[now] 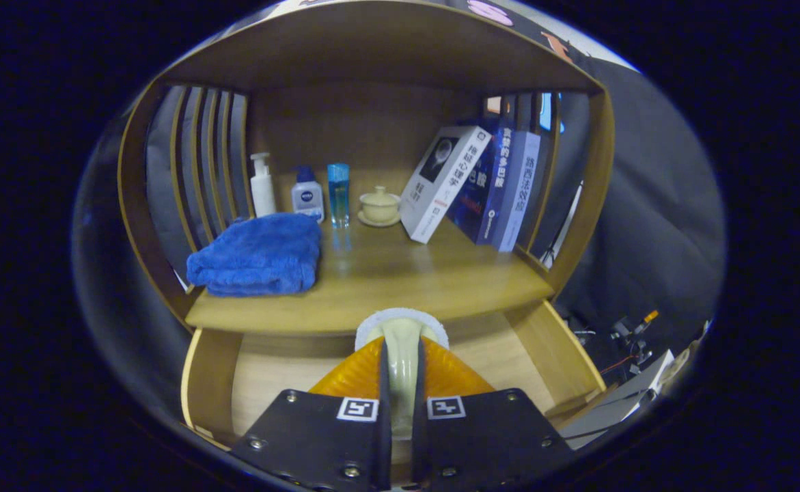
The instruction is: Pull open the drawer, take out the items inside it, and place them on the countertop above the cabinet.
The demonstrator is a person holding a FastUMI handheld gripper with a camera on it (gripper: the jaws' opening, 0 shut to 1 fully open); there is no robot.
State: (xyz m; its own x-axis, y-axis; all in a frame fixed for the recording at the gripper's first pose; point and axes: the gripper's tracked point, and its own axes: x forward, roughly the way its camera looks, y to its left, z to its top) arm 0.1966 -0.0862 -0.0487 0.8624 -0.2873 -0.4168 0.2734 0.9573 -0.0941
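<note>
Right now the tool (400,383) is clenched on a pale, cream-coloured item (402,342), with both orange fingers (355,374) pressed against its sides; the item's round white top pokes out just ahead of the fingertips. What the item is exactly is hard to tell, since the fingers hide most of it. It is held above the open drawer (550,352), whose light wooden floor and side walls show beneath and to either side of the fingers, and just in front of the near edge of the bench (386,287) above the cabinet.

On the bench, to the left and near, lies a folded blue towel (257,256). Behind it at the far left stands a white pump bottle (261,186), then a small white bottle with a blue label (307,195) just beside it, then a tall clear blue bottle (337,195). A cream lidded cup on a saucer (380,206) sits a little to the right of those, near the far wall. At the right, three books (471,184) lean together to the right, one white-spined in front and two blue ones behind it, resting against the slatted side panel (543,157). A matching slatted panel (205,157) closes the left side, and a wooden top (372,48) arches over the whole shelf space.
</note>
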